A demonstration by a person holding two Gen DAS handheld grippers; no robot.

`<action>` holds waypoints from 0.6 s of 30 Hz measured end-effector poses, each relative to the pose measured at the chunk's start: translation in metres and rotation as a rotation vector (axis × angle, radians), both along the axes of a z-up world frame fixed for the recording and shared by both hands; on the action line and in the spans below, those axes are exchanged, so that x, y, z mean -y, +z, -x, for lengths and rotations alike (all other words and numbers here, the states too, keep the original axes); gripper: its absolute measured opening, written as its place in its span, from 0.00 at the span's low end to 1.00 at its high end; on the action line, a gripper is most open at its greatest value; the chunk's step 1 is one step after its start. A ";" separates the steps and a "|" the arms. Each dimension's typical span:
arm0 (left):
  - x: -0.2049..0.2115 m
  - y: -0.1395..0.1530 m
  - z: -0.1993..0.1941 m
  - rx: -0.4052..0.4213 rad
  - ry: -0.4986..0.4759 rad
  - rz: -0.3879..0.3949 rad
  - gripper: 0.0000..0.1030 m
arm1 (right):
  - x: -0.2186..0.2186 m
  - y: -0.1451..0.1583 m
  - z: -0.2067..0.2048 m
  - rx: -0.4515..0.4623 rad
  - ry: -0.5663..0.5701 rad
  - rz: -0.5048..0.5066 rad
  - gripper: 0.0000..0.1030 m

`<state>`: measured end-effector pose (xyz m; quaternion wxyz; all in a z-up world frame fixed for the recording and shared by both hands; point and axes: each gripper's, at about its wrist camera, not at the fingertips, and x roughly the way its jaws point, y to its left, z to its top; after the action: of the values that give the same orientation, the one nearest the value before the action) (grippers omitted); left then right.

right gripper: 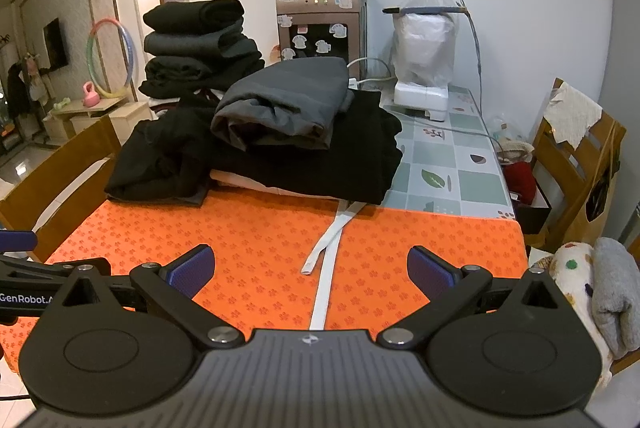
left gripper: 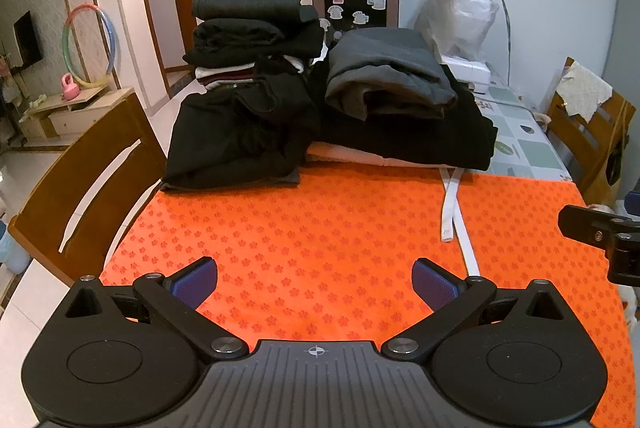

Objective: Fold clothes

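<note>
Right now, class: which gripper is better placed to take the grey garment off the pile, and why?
Probably the right gripper: the grey garment sits nearly straight ahead of it, while from the left gripper it lies off to the right. Both are open and empty.

A tall stack of folded clothes (left gripper: pixel 250 8), mostly black and dark grey with a white and maroon layer low down, is seen at the far left of the table. Just in front of it a black garment (left gripper: pixel 236 136) is left loosely crumpled, while beside it a folded grey garment (left gripper: pixel 384 76) is laid on a wider folded black garment (right gripper: pixel 320 156) over a pale one. A white strap (right gripper: pixel 326 268) is stretched from under this pile across the orange cloth.
</note>
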<state>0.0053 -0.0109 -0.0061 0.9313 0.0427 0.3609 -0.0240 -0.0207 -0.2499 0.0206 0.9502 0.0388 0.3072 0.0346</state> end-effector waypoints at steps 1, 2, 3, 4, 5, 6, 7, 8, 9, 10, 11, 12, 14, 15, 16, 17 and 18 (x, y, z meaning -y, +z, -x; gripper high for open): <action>0.000 0.000 -0.001 -0.002 0.000 0.001 1.00 | 0.000 0.000 -0.001 -0.002 -0.001 0.000 1.00; 0.000 -0.001 -0.001 -0.006 0.000 0.002 1.00 | 0.000 -0.001 -0.001 -0.004 -0.002 0.000 1.00; 0.000 -0.002 -0.002 -0.010 0.000 0.004 1.00 | 0.000 -0.001 -0.002 -0.006 -0.003 0.000 1.00; 0.000 -0.002 -0.003 -0.014 0.001 0.007 1.00 | 0.001 -0.002 -0.003 -0.008 -0.005 0.001 1.00; 0.000 -0.003 -0.004 -0.017 0.001 0.010 1.00 | 0.001 -0.002 -0.003 -0.010 -0.006 0.001 1.00; -0.001 -0.004 -0.005 -0.019 0.002 0.013 1.00 | 0.001 -0.003 -0.004 -0.013 -0.007 0.002 1.00; -0.001 -0.004 -0.006 -0.021 0.003 0.016 1.00 | 0.002 -0.003 -0.005 -0.015 -0.008 0.003 1.00; -0.002 -0.005 -0.007 -0.023 0.004 0.019 1.00 | 0.002 -0.004 -0.006 -0.017 -0.008 0.003 1.00; -0.002 -0.006 -0.008 -0.025 0.004 0.022 1.00 | 0.002 -0.004 -0.008 -0.020 -0.009 0.004 1.00; -0.003 -0.006 -0.009 -0.027 0.005 0.025 1.00 | 0.003 -0.005 -0.009 -0.023 -0.009 0.004 1.00; -0.003 -0.007 -0.010 -0.028 0.006 0.028 1.00 | 0.003 -0.006 -0.011 -0.026 -0.009 0.003 1.00; -0.004 -0.007 -0.011 -0.030 0.007 0.031 1.00 | 0.004 -0.006 -0.013 -0.030 -0.009 0.003 1.00; -0.005 -0.008 -0.013 -0.034 0.010 0.034 1.00 | 0.004 -0.007 -0.017 -0.035 -0.007 0.006 1.00; -0.006 -0.009 -0.015 -0.037 0.011 0.035 1.00 | 0.005 -0.007 -0.019 -0.036 -0.007 0.009 1.00; -0.006 -0.009 -0.016 -0.040 0.013 0.037 1.00 | 0.005 -0.007 -0.022 -0.038 -0.006 0.012 1.00; -0.007 -0.010 -0.018 -0.042 0.013 0.039 1.00 | 0.006 -0.007 -0.024 -0.039 -0.005 0.015 1.00; -0.007 -0.011 -0.019 -0.043 0.013 0.041 1.00 | 0.006 -0.006 -0.027 -0.040 -0.003 0.019 1.00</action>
<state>0.0245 -0.0036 -0.0167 0.9243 0.0205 0.3803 -0.0262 0.0064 -0.2557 0.0142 0.9443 0.0309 0.3264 0.0294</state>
